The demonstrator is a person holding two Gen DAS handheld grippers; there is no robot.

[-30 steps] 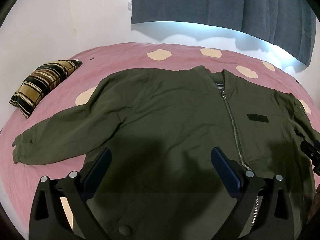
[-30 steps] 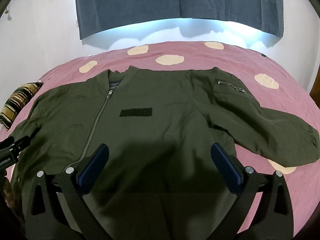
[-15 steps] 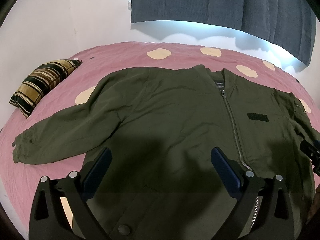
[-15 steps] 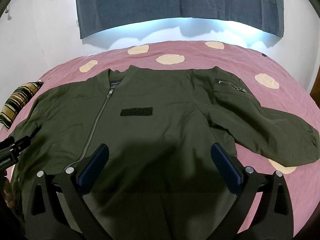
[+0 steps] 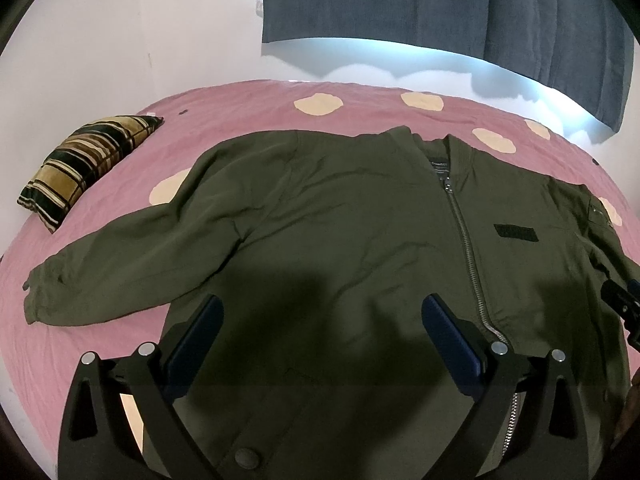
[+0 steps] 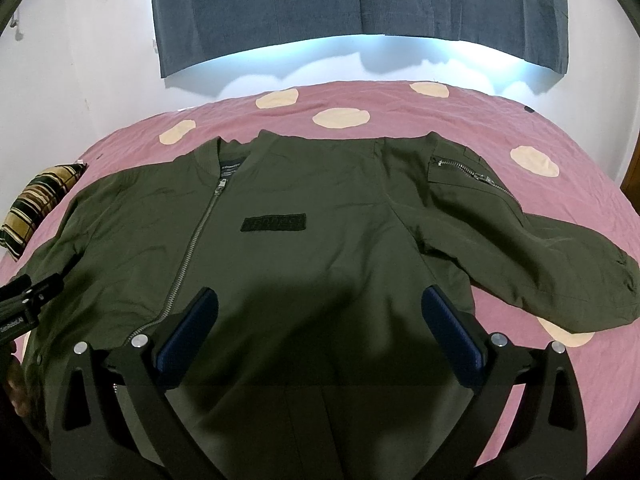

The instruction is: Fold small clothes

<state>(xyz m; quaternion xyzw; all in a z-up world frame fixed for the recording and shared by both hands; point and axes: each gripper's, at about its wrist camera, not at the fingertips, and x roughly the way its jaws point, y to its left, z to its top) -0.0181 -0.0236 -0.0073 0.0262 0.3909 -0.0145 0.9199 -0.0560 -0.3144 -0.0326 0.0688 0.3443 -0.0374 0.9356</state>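
An olive green zip-up jacket (image 5: pixel 340 232) lies flat and face up on a pink bed, zipped, with both sleeves spread outward. Its left sleeve (image 5: pixel 104 268) reaches toward the bed's left side; its right sleeve (image 6: pixel 552 264) has a zip pocket and bends down at the right. My left gripper (image 5: pixel 322 320) hovers open above the jacket's lower left half. My right gripper (image 6: pixel 320 312) hovers open above the lower right half, below the black chest patch (image 6: pixel 274 224). Neither holds any cloth. Each gripper shows at the edge of the other's view.
The pink bedspread (image 6: pixel 440 112) has cream dots. A striped black-and-gold pillow (image 5: pixel 80 164) lies at the far left of the bed. White walls and a dark grey curtain (image 6: pixel 340 8) stand behind the bed. A wooden edge (image 6: pixel 632 172) shows at the right.
Almost nothing differs. Both grippers stay open over the jacket, with only a slight drift of the views.
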